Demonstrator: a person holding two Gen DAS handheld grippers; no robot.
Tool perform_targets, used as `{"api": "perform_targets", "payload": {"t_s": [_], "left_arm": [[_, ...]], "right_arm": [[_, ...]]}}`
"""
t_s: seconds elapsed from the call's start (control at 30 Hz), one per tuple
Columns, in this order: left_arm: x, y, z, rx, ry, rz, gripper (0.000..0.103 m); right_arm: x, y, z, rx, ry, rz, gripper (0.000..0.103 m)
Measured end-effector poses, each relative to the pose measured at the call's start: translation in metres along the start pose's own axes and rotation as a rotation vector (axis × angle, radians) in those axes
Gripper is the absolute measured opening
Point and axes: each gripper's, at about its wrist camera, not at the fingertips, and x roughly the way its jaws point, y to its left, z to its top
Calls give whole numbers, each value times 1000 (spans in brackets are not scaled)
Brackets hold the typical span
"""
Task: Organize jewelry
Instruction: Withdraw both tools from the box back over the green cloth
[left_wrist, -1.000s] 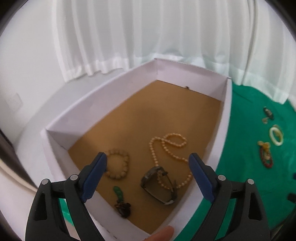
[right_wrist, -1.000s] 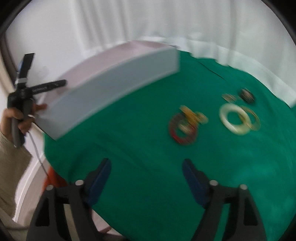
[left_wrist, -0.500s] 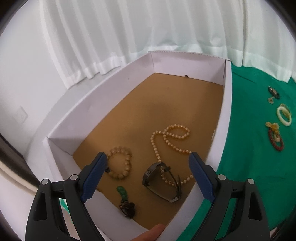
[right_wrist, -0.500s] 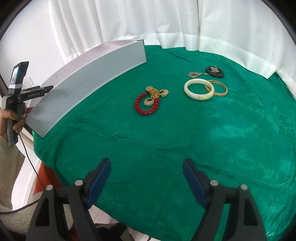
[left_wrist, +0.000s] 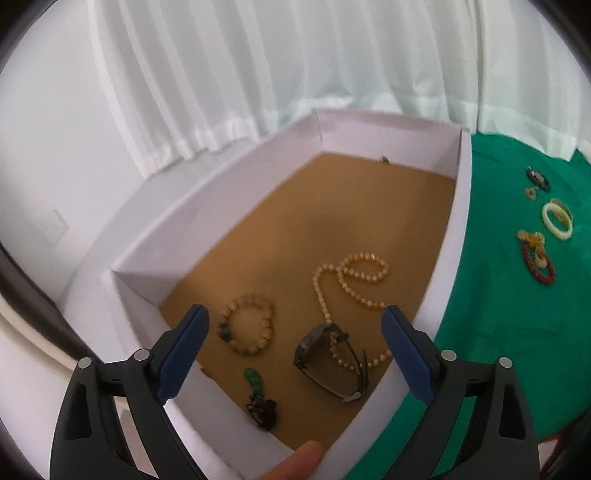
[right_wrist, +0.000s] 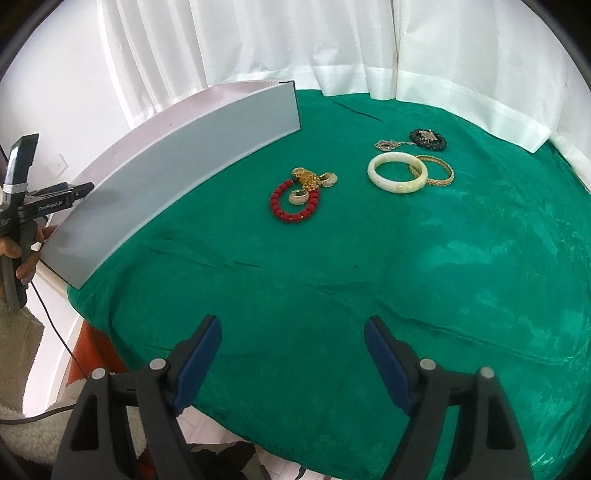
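Both tongs were wide and held nothing. The left gripper (left_wrist: 295, 345) hung over the box (left_wrist: 458, 236). The right gripper (right_wrist: 293, 349) hung above the cloth's (right_wrist: 332, 258) near edge.

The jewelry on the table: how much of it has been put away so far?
Roughly half. Already in the box: a pearl necklace, a beaded bracelet, a watch and a green pendant. In hand: nothing; the left gripper and right gripper are both open. Left on the green cloth: a red bead bracelet, gold pieces, a white bangle, a gold bangle and a dark brooch.
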Motion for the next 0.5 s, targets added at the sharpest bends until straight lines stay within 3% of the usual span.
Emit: {"api": "perform_targets", "payload": {"t_s": [0.13, 0.23, 0.4, 0.5], "left_arm": [[-31, -3, 7, -18, -97, -25, 99], [-50, -12, 11, -34, -123, -141, 100], [-60, -45, 7, -39, -50, -379, 100], [-52, -72, 1, -8, 10, -449, 100]], "right_arm": [[-4, -5, -2, 4, -6, -16, 81], [-5, -9, -4, 20, -6, -23, 81], [-8, -14, -5, 28, -16, -40, 81], [-12, -16, -7, 31, -23, -47, 81]]}}
